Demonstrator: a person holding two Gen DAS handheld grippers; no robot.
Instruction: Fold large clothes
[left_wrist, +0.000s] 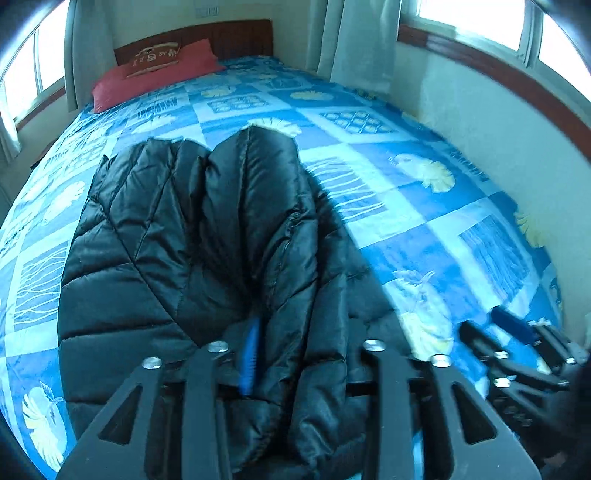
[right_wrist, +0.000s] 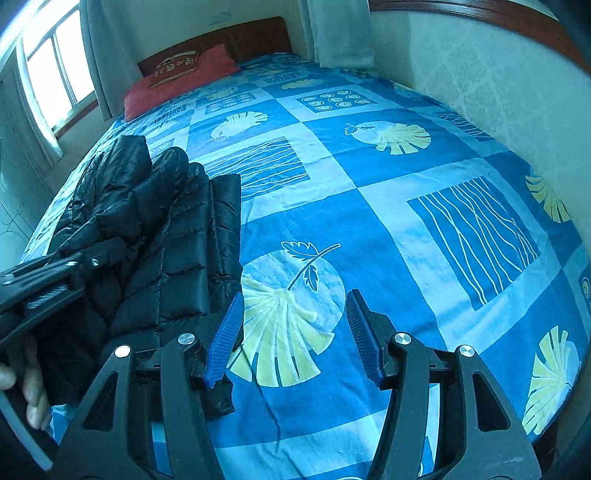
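Observation:
A black quilted puffer jacket (left_wrist: 192, 236) lies on the bed's blue patterned sheet (left_wrist: 424, 229). My left gripper (left_wrist: 280, 365) is at the jacket's near end with black fabric bunched between its fingers; one blue pad (left_wrist: 251, 354) shows and the other is hidden by cloth. In the right wrist view the jacket (right_wrist: 166, 236) lies at the left, partly folded. My right gripper (right_wrist: 295, 336) is open and empty over the bare sheet (right_wrist: 388, 229), just right of the jacket's edge. The left gripper (right_wrist: 44, 280) shows there at the left edge.
A red pillow (left_wrist: 155, 74) lies at the wooden headboard (left_wrist: 229, 37). A white wall (left_wrist: 498, 129) runs along the bed's right side. Windows with curtains (right_wrist: 55, 85) stand at the left. The right gripper shows at the lower right of the left wrist view (left_wrist: 517, 343).

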